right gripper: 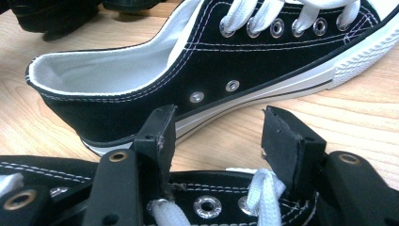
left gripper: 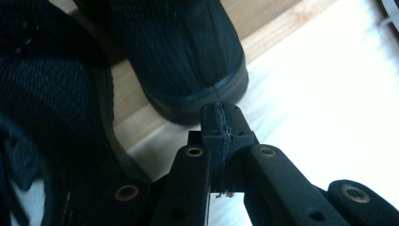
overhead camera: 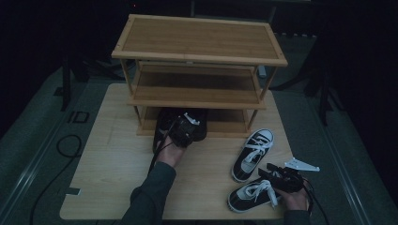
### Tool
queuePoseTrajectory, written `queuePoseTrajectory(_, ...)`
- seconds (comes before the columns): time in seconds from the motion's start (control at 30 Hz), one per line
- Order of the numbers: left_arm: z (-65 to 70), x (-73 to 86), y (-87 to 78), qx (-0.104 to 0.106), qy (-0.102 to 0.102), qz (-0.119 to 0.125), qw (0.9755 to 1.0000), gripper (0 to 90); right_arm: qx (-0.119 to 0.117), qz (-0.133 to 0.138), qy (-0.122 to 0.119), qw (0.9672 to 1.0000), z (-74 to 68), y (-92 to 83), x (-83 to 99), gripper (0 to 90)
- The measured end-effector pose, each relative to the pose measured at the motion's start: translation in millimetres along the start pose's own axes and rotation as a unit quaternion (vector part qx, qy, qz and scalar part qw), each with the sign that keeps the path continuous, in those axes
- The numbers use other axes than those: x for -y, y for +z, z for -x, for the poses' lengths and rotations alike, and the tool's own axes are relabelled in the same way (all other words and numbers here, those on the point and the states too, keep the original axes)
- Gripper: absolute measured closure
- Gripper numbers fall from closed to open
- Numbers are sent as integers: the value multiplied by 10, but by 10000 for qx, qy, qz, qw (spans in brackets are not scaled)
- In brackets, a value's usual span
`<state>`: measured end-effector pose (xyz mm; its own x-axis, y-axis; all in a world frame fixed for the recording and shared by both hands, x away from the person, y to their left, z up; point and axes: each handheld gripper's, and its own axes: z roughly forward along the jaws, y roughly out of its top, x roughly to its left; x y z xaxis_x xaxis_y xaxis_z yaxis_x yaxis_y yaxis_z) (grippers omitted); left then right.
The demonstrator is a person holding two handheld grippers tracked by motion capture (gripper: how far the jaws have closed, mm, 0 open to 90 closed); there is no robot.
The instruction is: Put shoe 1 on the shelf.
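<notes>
A pair of black corduroy shoes sits at the front of the wooden rack's bottom shelf. My left gripper is right at them. In the left gripper view its jaws are shut with nothing between them, tips just short of one shoe's heel; the other dark shoe lies at left. Two black-and-white sneakers lie on the table at right, one farther and one nearer. My right gripper hovers open over the nearer sneaker's laces, facing the farther sneaker.
The three-tier wooden rack stands at the back of the light wooden table; its top and middle shelves are bare. A black cable trails over the grey floor at left. Bare tabletop lies in front of the rack at left.
</notes>
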<state>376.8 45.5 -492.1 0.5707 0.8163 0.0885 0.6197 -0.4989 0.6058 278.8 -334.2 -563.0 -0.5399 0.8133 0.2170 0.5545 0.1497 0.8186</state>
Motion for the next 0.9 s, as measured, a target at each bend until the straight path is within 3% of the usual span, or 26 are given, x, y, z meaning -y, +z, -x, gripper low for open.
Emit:
queuePoseTrajectory(0.4, -23, 350, -214, 102, 149, 11, 9998, 891, 7, 4, 1, 10000, -2, 0, 1, 448)
queuePoseTrajectory(0.9, -148, 734, -375, -34, -9, -126, 9999, 888, 23, 10, -2, 10000, -7, 0, 2, 447)
